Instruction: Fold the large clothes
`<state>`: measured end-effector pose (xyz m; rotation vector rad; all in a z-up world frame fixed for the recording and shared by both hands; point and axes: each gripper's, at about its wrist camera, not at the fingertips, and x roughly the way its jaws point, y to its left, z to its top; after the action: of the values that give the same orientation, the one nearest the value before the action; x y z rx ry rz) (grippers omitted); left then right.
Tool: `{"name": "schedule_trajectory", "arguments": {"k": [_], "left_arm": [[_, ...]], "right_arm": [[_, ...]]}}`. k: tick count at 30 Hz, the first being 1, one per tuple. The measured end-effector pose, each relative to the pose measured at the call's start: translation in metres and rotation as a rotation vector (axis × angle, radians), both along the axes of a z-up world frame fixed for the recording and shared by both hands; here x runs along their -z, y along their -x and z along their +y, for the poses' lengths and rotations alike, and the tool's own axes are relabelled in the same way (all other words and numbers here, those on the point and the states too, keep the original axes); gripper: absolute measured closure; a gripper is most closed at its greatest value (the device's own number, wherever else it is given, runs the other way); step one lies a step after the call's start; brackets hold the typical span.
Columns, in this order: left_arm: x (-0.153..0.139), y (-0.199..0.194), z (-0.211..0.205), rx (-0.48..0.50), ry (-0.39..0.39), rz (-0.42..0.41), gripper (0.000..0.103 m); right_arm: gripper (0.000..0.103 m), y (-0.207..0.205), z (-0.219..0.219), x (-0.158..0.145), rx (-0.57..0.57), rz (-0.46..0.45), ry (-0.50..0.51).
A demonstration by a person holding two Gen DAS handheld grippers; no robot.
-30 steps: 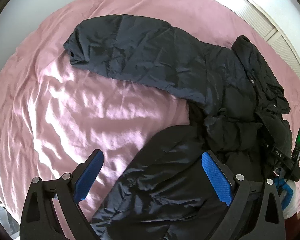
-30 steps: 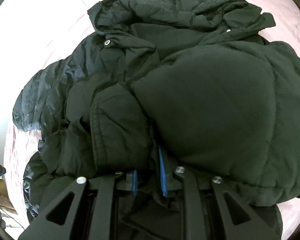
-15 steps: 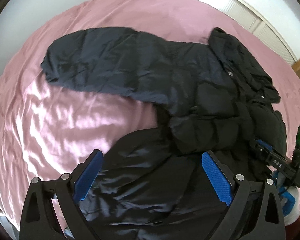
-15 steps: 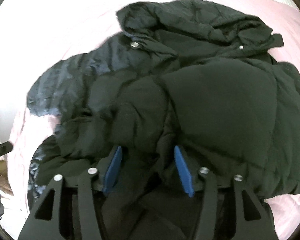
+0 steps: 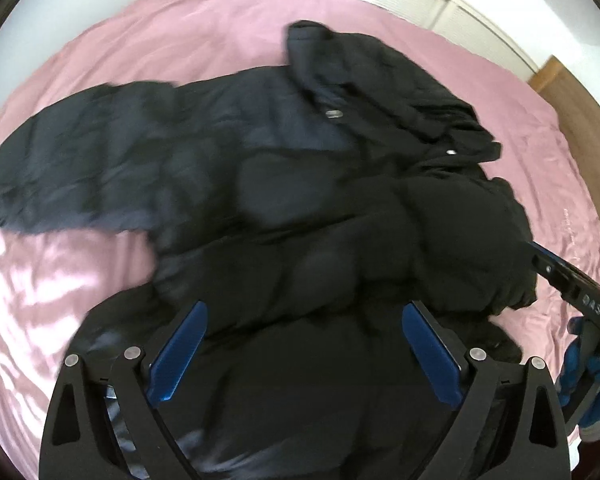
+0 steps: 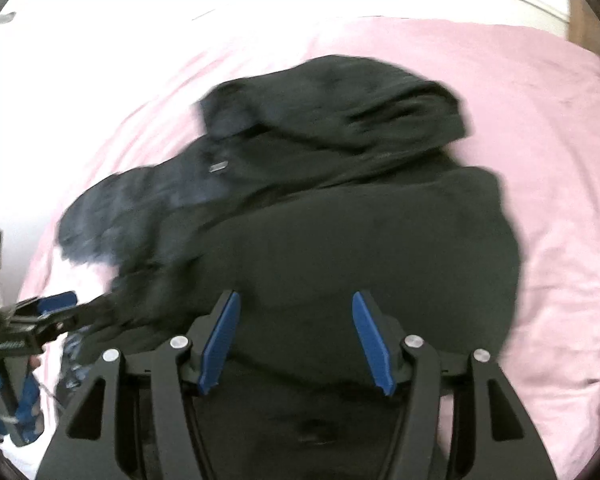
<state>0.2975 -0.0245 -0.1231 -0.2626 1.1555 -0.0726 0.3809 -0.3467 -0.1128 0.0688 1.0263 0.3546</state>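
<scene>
Black puffer jacket (image 5: 320,216) spread across pink bedsheet (image 5: 180,24), hood at 12 o'clock, one sleeve (image 5: 80,168) out at 9 o'clock. Left gripper (image 5: 304,354) spread wide, empty; right gripper (image 6: 296,344) just opened, parted, nothing pinched. Probably best: grab sleeve cuff, fold inward flat over body.

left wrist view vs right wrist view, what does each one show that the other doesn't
Only the left wrist view shows the left gripper head-on, jaws open, plus a second snap near the collar. Only the right wrist view shows the right gripper head-on, jaws just opened, nothing pinched, and the left gripper from the side. Both share the black puffer jacket, its hood, one sleeve spread left, and the pink bedsheet.
</scene>
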Motion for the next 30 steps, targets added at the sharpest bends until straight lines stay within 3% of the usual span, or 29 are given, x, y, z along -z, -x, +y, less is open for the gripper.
{"name": "schedule_trajectory", "arguments": {"k": [4,10,14,22,25,30], "left_arm": [[0.003,-0.033,-0.04,0.029,0.013,-0.043,0.006],[0.016,-0.089,-0.1,0.123,0.017,-0.096,0.006],[0.051,-0.115,-0.125,0.151,-0.021,-0.041,0.011],[0.104,-0.128,-0.138,0.161,-0.105,0.039,0.009],[0.097,-0.125,-0.143,0.179,-0.138,0.025,0.009],[0.058,-0.1,-0.141,0.156,-0.133,-0.073,0.009]], "right_arm": [[0.045,-0.025,-0.024,0.007,0.064,-0.011,0.036],[0.045,-0.057,-0.033,0.042,0.097,0.031,0.055],[0.045,-0.066,-0.03,0.065,0.109,0.062,0.054],[0.04,-0.078,-0.028,0.11,0.121,0.137,0.077],[0.04,-0.077,-0.027,0.102,0.117,0.143,0.086],[0.04,-0.05,-0.04,0.063,0.138,0.069,0.033]]}}
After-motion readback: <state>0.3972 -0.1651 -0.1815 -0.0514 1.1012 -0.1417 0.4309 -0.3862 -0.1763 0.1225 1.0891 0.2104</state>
